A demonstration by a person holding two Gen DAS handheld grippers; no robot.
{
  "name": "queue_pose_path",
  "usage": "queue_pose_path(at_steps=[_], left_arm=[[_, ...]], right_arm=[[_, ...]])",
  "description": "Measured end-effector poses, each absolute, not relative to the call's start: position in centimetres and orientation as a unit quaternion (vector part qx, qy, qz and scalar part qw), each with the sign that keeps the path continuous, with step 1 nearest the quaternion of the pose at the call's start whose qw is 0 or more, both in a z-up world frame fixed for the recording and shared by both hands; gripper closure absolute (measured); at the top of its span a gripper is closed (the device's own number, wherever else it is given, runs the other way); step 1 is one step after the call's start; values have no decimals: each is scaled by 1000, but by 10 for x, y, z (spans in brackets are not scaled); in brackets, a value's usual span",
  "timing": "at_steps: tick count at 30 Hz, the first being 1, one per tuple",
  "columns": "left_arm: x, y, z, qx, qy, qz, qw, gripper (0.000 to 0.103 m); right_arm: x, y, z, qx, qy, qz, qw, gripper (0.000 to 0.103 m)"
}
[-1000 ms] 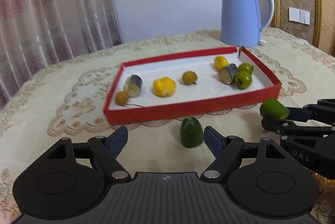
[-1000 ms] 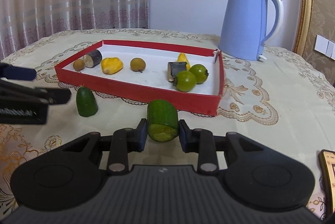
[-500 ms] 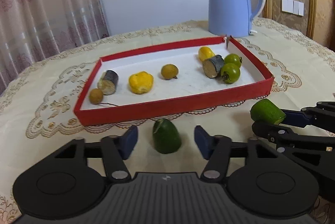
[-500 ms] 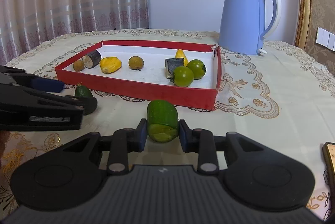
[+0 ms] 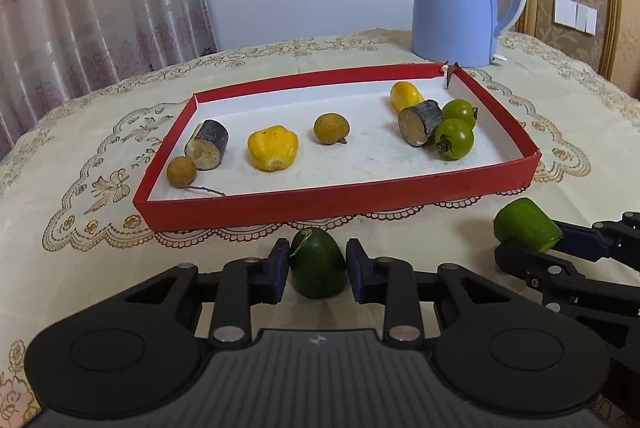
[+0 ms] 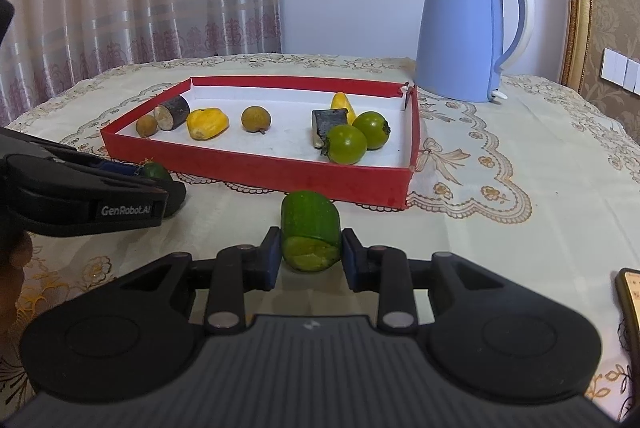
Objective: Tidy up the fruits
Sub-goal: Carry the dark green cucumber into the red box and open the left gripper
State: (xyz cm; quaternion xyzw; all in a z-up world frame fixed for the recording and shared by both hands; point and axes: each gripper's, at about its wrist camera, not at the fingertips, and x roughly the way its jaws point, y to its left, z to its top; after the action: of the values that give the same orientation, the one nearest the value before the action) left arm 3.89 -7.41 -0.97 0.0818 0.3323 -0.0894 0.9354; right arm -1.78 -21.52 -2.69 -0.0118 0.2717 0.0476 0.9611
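Fruits: a pointed green piece point(image 5: 318, 270) was gripped upright by the left tool point(image 5: 318, 270), just closed on it, on the counter point(image 5: 100, 268) just before the red tray point(image 5: 340, 202); a cut green piece point(image 6: 311, 230) was clamped in the right tool point(image 6: 311, 252), lengthwise toward the tray.

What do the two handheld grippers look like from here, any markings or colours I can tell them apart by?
Both are matte black plastic with ribbed tops and round side discs. The left gripper and right gripper each have dark blue pads and silver pivot screws. White "GenRobot.AI" lettering marks the left one's side; no cables or sleeves show.
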Motion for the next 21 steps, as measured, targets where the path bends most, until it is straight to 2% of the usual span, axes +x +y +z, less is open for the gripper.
queue_pose_path(at_steps=[21], left_arm=[[34,-23,32,68,261,-72,960,73]], right_arm=[[-22,-196,-14,-21,255,68,964,73]])
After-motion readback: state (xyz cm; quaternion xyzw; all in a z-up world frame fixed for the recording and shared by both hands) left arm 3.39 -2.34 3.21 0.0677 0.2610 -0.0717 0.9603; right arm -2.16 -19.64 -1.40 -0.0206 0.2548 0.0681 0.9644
